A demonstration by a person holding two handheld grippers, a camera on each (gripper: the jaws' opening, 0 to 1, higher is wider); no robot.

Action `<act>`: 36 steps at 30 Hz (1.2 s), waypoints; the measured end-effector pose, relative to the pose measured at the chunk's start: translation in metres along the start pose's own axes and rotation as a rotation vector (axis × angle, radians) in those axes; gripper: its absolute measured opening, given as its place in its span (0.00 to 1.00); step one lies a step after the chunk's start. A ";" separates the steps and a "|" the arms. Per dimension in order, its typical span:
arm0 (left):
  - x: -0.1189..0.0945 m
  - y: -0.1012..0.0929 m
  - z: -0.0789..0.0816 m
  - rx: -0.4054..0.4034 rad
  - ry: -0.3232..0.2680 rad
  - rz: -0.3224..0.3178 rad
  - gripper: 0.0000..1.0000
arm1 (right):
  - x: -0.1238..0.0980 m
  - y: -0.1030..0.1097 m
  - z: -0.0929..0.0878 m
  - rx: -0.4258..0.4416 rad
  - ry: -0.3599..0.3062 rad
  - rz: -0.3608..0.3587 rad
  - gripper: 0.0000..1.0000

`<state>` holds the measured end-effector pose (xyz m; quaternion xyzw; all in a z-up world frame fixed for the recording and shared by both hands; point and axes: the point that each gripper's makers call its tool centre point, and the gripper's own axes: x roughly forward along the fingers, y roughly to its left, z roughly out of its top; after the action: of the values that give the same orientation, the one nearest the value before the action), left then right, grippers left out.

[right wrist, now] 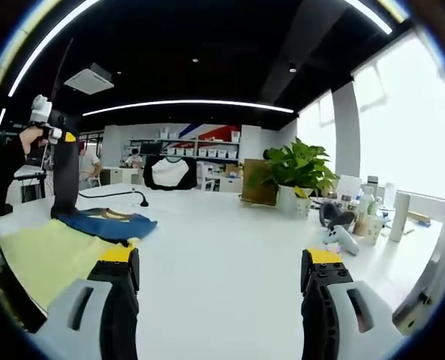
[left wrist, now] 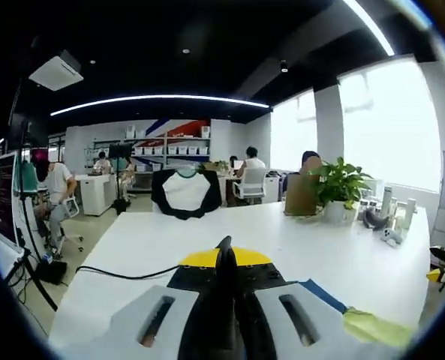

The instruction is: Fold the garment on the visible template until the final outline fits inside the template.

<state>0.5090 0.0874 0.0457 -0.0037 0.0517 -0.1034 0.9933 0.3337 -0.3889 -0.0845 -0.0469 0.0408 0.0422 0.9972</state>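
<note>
Two jaws differ: my left gripper (left wrist: 224, 259) is clamped on the dark garment (right wrist: 106, 222), lifting it at nine o'clock over the yellow template (right wrist: 46, 255), probably to fold; my right gripper (right wrist: 220, 274) stands apart, empty.

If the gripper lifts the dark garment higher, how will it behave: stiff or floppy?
Probably floppy: the garment hangs straight down from the left gripper, its lower part bunched on the table. It seems light; it would likely drag and swing.

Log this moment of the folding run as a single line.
left gripper: shut on garment, lifting | right gripper: open, idle | garment: blue, hanging onto yellow template | table: white | fold: unfinished
</note>
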 end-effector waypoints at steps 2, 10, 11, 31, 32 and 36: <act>0.008 -0.009 -0.005 0.015 0.010 -0.004 0.04 | -0.001 -0.001 0.000 0.001 -0.002 -0.003 0.91; 0.032 -0.045 -0.028 0.058 0.050 -0.040 0.04 | 0.000 -0.004 -0.003 0.013 -0.002 -0.007 0.91; 0.036 -0.050 -0.032 0.061 0.055 -0.045 0.04 | 0.000 -0.003 -0.003 0.016 -0.003 -0.005 0.91; 0.089 -0.112 -0.135 0.039 0.237 -0.100 0.04 | -0.002 -0.007 -0.002 0.046 -0.012 -0.008 0.89; 0.090 -0.114 -0.138 0.020 0.240 -0.105 0.04 | -0.002 -0.008 -0.004 0.048 -0.009 -0.009 0.89; 0.093 -0.126 -0.147 0.065 0.240 -0.114 0.04 | -0.001 -0.008 -0.003 0.042 -0.008 -0.008 0.90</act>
<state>0.5588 -0.0544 -0.1076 0.0378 0.1666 -0.1610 0.9720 0.3329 -0.3969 -0.0862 -0.0260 0.0373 0.0377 0.9983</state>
